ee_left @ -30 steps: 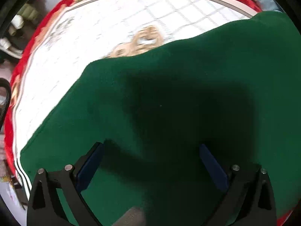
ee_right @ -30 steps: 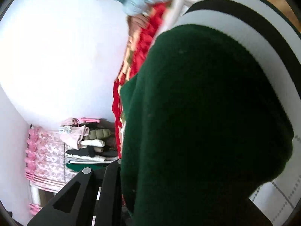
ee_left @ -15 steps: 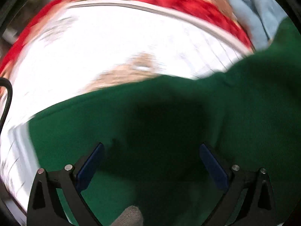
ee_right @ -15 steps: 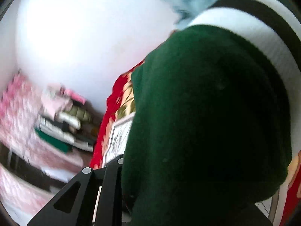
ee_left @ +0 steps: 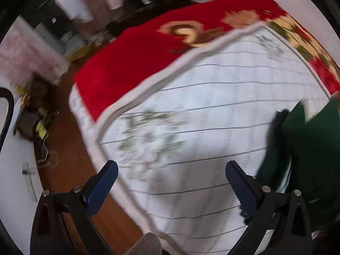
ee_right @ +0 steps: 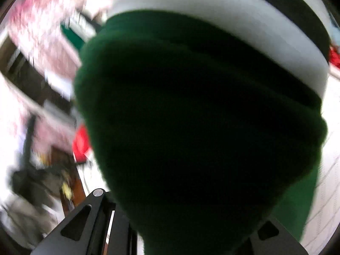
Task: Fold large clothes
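The right gripper (ee_right: 187, 223) is clamped on the green garment (ee_right: 201, 110), which drapes over it. The left gripper (ee_left: 170, 180) gapes empty above the white bedcover (ee_left: 212, 110), garment at its right.

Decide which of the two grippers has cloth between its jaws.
The right gripper: its jaws are closed on the dark green garment, which bulges over them. The left gripper has its blue-padded jaws wide apart over the white quilt, gripping nothing.
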`<state>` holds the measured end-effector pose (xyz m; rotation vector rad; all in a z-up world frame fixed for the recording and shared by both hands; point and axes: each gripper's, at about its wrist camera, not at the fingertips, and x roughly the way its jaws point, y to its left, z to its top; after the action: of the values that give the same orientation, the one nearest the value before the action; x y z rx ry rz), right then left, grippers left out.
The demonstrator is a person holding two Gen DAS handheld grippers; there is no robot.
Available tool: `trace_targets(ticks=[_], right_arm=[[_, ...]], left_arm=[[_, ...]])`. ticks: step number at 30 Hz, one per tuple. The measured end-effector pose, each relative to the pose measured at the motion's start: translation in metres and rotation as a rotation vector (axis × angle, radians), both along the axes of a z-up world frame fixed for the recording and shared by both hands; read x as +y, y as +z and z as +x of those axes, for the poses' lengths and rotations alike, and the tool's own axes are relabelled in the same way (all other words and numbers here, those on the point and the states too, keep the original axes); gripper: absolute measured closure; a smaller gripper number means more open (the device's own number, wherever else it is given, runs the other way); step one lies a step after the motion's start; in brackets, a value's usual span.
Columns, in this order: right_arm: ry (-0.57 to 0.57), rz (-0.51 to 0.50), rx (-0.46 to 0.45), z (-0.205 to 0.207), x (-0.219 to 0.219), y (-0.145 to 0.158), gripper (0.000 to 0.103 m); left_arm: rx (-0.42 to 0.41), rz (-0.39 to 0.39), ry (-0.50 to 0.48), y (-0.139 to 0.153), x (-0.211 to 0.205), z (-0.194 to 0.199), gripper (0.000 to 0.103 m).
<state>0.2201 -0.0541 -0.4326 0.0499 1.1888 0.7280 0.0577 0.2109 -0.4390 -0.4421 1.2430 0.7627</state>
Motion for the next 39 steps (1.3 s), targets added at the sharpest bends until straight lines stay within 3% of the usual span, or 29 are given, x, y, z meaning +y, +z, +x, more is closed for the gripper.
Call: trace_targets(ticks=[1,4,5,7,9,12,14,16,17,18,19,22,25,26,28,31,34,36,39], right_arm=[[0.033,-0.053,0.074,-0.006,0.016,-0.023,0.08],[0.082,-0.149,0.166,-0.016,0.039,-0.047,0.071],[0.109,-0.152,0.18,-0.018,0.044,-0.043,0.066],[0.152,-0.147,0.194,-0.021,0.048,-0.029,0.037],[0.201,-0.092,0.244,-0.023,0.047,-0.008,0.027],[0.211,-0.059,0.318,-0.015,0.024,0.022,0.027],[0.121,-0.035,0.34,0.019,-0.03,0.039,0.028],[0.007,-0.08,0.329,0.059,-0.055,0.046,0.029],[-0.037,-0.116,0.326,0.084,-0.074,0.043,0.034],[-0.074,-0.153,0.324,0.092,-0.087,0.039,0.055],[-0.12,-0.199,0.339,0.116,-0.096,0.028,0.066],[-0.171,-0.253,0.388,0.163,-0.111,-0.015,0.073],[-0.131,-0.356,0.416,0.166,-0.066,-0.067,0.074],[-0.118,-0.386,0.435,0.168,-0.048,-0.077,0.074],[-0.116,-0.451,0.499,0.186,-0.034,-0.132,0.074],[-0.107,-0.53,0.476,0.184,-0.015,-0.15,0.074],[-0.083,-0.578,0.497,0.186,-0.009,-0.146,0.074],[-0.094,-0.531,0.522,0.192,-0.014,-0.124,0.073],[-0.107,-0.401,0.456,0.202,-0.018,-0.086,0.073]], left_arm=[[-0.006,-0.003,0.018,0.003,0.009,-0.006,0.0],[-0.034,-0.002,0.038,0.013,0.028,0.003,0.0],[-0.05,0.001,0.037,0.023,0.028,0.002,0.0],[-0.086,-0.013,0.032,0.032,0.044,0.017,0.0],[-0.137,-0.028,0.009,0.05,0.043,0.031,0.0],[-0.188,-0.043,-0.044,0.074,0.028,0.052,0.0],[-0.201,-0.049,-0.088,0.081,0.012,0.066,0.0],[-0.186,-0.051,-0.135,0.073,-0.008,0.087,0.0],[-0.165,-0.057,-0.157,0.063,-0.019,0.099,0.0],[-0.149,-0.059,-0.178,0.049,-0.031,0.112,0.0],[-0.112,-0.05,-0.196,0.03,-0.043,0.126,0.0],[0.007,-0.05,-0.233,-0.039,-0.067,0.167,0.0],[0.174,-0.029,-0.287,-0.113,-0.079,0.197,0.0],[0.194,-0.033,-0.288,-0.131,-0.077,0.2,0.0],[0.197,-0.064,-0.279,-0.144,-0.068,0.203,0.0],[0.193,-0.128,-0.252,-0.147,-0.054,0.204,0.0],[0.195,-0.128,-0.24,-0.125,-0.05,0.202,0.0],[0.144,-0.105,-0.231,-0.098,-0.048,0.199,0.0],[0.083,-0.072,-0.203,-0.075,-0.043,0.203,0.0]])
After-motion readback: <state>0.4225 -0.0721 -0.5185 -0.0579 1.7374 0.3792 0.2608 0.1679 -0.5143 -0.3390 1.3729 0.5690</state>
